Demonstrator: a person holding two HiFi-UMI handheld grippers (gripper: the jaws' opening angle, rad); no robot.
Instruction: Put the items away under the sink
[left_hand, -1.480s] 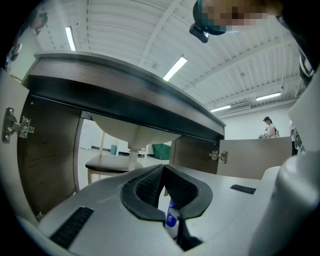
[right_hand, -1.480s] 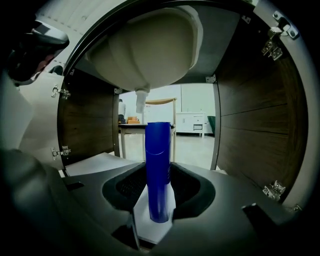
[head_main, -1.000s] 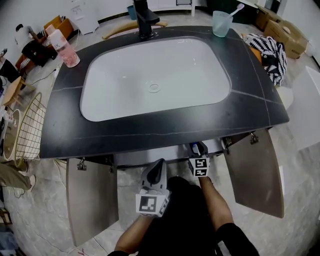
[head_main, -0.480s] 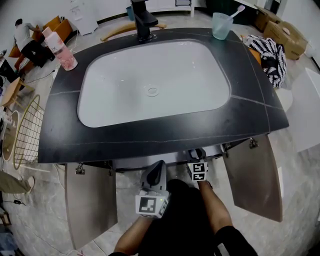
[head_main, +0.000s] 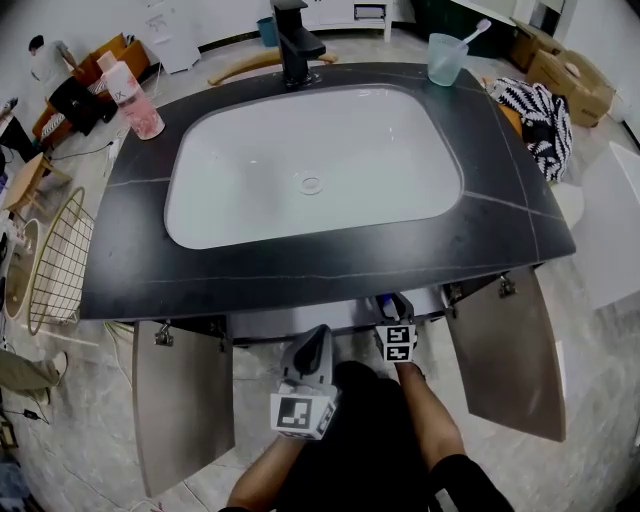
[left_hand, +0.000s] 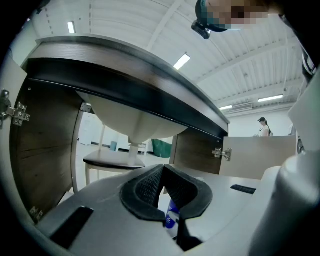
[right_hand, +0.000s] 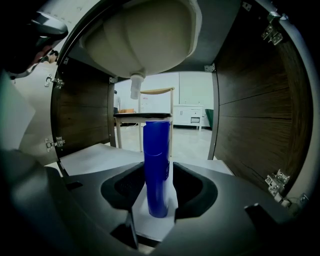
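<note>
Dark countertop (head_main: 500, 215) carries pink bottle (head_main: 132, 100) and cup (head_main: 446, 60) (toothbrush (head_main: 474, 31) inside).

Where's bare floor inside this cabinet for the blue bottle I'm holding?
The white cabinet floor is bare on both sides of the blue bottle in the right gripper: left to the left wood wall, right to the right wood wall. Tight only overhead, where the basin underside and drain pipe hang.

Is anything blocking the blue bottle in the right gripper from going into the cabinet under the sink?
Nothing visible does. The blue bottle is upright in the right gripper, already inside the open cabinet, and the white cabinet floor around it is bare.
</note>
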